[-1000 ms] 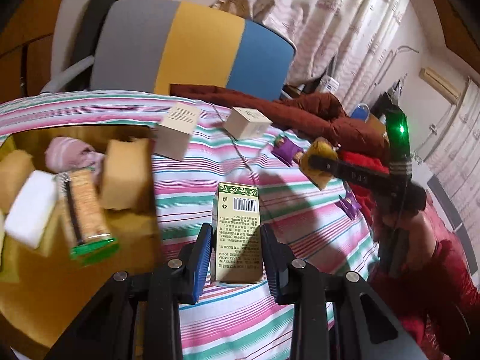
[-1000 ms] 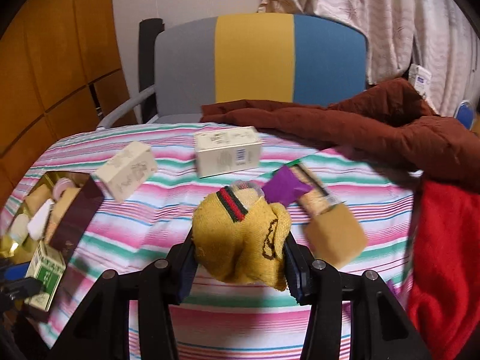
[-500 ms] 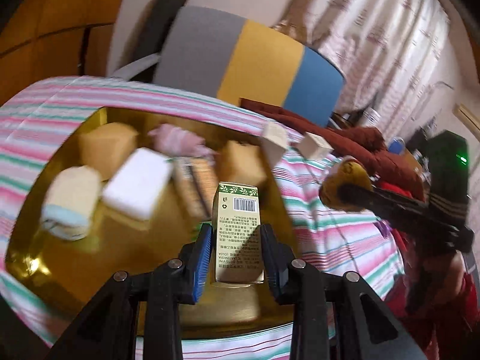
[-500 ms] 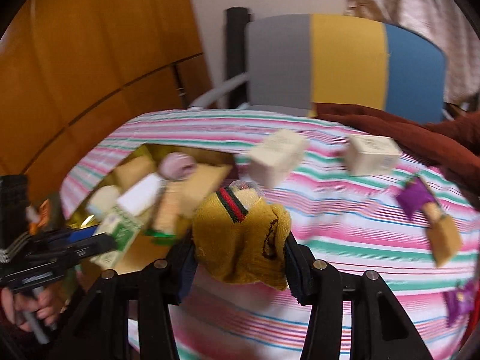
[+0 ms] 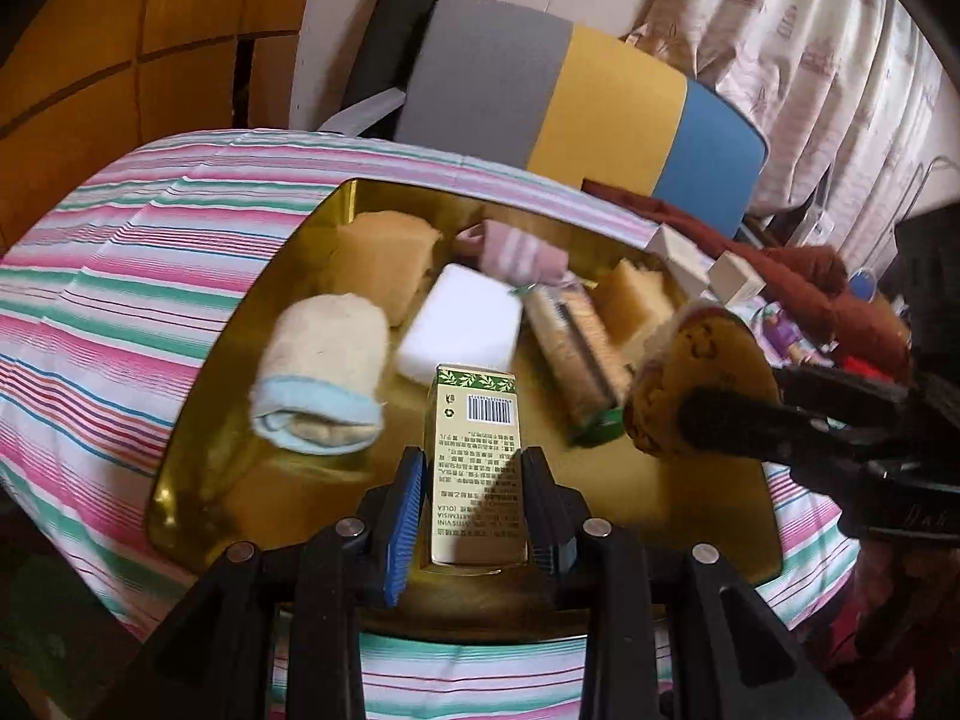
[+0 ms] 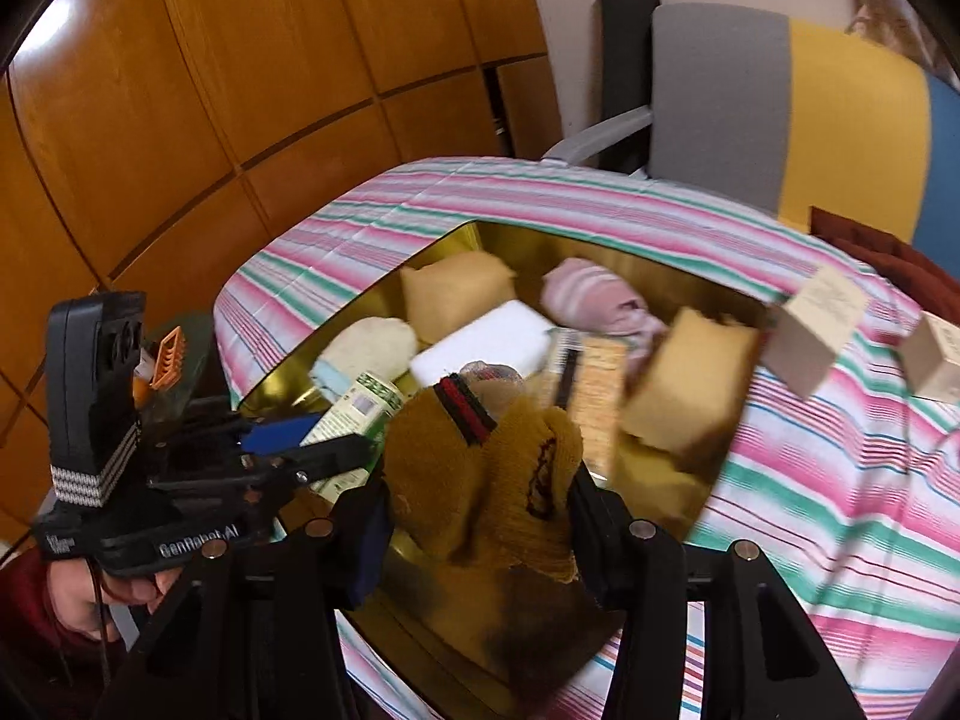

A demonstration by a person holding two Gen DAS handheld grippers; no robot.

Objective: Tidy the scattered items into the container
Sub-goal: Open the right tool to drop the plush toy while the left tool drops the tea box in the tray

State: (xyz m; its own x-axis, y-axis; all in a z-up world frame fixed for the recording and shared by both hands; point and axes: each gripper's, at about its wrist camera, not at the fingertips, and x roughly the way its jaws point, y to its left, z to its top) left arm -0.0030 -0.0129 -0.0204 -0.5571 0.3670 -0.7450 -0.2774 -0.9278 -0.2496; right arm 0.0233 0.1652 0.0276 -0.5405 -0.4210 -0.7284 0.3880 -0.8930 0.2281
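Note:
A gold tray lies on the striped cloth and holds a rolled cream towel, a white sponge, two tan sponges, a pink striped sock and a cracker packet. My left gripper is shut on a green-and-gold box, upright above the tray's near part. The right gripper hangs over the tray with a mustard knit sock between its pads; its jaws are opening. In the right wrist view the left gripper and its box come in from the left.
Two pale boxes lie on the striped cloth right of the tray. A dark red cloth and a small purple item lie further right. Behind the table stands a grey, yellow and blue chair, with wood panelling to the left.
Both grippers have swung left from over the striped cloth to above the gold tray, each carrying its item. The right gripper now sits close to the left one.

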